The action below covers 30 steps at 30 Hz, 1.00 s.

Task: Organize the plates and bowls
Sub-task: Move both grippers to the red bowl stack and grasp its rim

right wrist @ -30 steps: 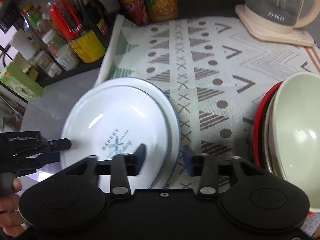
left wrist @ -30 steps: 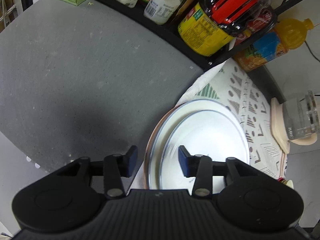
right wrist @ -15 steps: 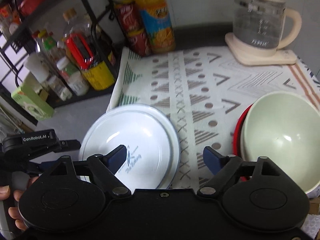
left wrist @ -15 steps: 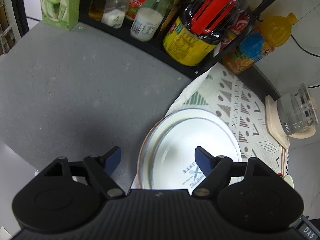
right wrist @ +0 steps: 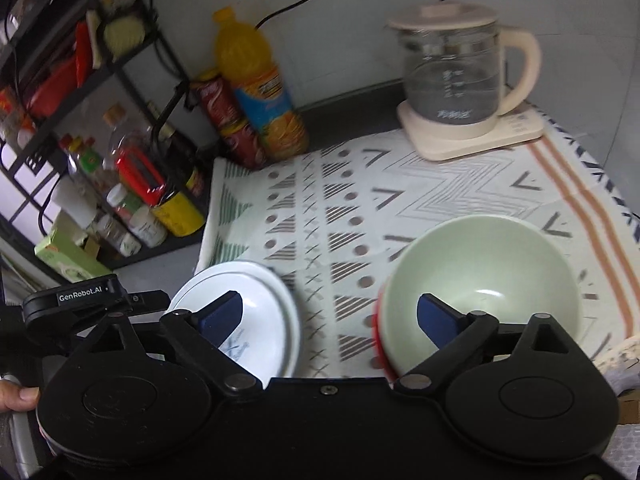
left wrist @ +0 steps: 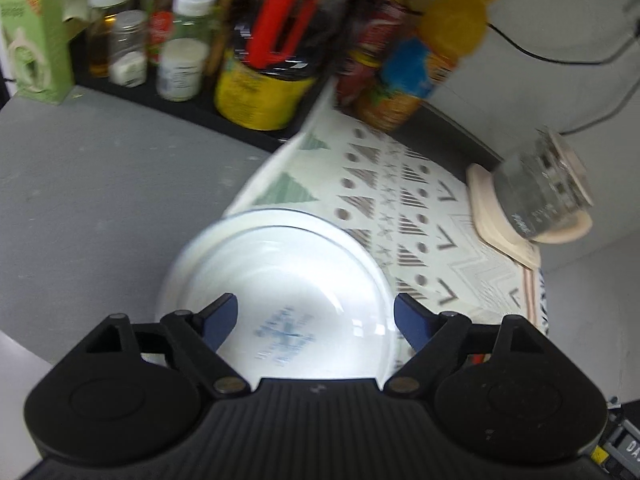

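Both grippers, left gripper (left wrist: pixel 316 314) and right gripper (right wrist: pixel 330 314), have just opened wide, empty, lifting off the stacked plates (right wrist: pixel 256 300) beside the bowls (right wrist: pixel 484 276); plates look settled.

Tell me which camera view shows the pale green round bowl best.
The right wrist view. There the pale green round bowl shows nearly whole, nested in a red-rimmed dish on the patterned cloth, only its near edge hidden. The left wrist view does not show the bowl at all.

Both wrist views look down, sharing white plates (left wrist: pixel 280 280).
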Each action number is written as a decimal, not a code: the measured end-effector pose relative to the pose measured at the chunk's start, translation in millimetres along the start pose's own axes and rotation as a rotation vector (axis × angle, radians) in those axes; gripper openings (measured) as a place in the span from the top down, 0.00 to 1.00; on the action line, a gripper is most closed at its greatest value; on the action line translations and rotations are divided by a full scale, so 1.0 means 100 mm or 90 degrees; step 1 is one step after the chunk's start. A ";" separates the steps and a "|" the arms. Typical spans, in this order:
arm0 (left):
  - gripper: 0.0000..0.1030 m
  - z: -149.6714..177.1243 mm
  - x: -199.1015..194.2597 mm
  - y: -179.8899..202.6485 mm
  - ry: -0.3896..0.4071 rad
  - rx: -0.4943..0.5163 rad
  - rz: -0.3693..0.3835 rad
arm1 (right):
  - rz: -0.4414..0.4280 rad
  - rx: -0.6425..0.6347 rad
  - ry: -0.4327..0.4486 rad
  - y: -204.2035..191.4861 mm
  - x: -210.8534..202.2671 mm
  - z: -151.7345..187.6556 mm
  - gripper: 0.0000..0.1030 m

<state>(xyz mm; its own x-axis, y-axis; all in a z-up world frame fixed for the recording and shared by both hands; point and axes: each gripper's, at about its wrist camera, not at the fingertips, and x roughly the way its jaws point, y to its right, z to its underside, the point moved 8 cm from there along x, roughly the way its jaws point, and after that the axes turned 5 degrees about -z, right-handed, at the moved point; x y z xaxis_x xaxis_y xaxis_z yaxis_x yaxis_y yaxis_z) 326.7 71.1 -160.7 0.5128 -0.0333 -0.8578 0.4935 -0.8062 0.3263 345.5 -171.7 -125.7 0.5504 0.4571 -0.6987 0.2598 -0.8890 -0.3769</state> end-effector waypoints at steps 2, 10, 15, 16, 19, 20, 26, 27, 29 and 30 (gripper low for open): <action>0.19 0.05 -0.01 0.16 -0.003 0.006 0.009 | 0.001 0.001 0.003 0.10 -0.06 -0.01 0.08; 0.19 0.25 0.03 0.63 -0.021 0.050 0.019 | 0.015 0.031 0.021 0.53 -0.22 -0.09 0.08; 0.19 0.37 0.14 0.86 -0.037 0.071 0.015 | 0.026 0.053 0.023 0.81 -0.26 -0.11 0.07; 0.19 0.39 0.16 0.89 -0.043 0.074 0.016 | 0.027 0.058 0.023 0.87 -0.26 -0.11 0.07; 0.19 0.47 0.21 1.01 -0.058 0.076 0.020 | 0.033 0.069 0.018 1.01 -0.25 -0.10 0.07; 0.19 0.49 0.22 1.06 -0.060 0.082 0.021 | 0.036 0.071 0.015 1.06 -0.24 -0.10 0.07; 0.19 0.63 0.37 1.28 -0.076 0.099 0.012 | 0.054 0.092 -0.006 1.35 -0.20 -0.05 0.07; 0.19 0.65 0.39 1.30 -0.080 0.099 0.008 | 0.053 0.092 -0.011 1.39 -0.19 -0.04 0.07; 0.19 0.69 0.41 1.35 -0.078 0.097 0.014 | 0.052 0.088 -0.023 1.45 -0.16 -0.01 0.07; 0.19 0.71 0.42 1.37 -0.075 0.099 0.014 | 0.054 0.084 -0.029 1.48 -0.15 0.00 0.07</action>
<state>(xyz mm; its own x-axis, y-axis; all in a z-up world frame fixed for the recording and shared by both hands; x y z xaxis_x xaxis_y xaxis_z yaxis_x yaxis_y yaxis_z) 365.9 -82.3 -179.9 0.4317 -0.1144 -0.8947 0.3634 -0.8858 0.2886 375.5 -309.8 -171.4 0.5284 0.3843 -0.7571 0.1056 -0.9145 -0.3906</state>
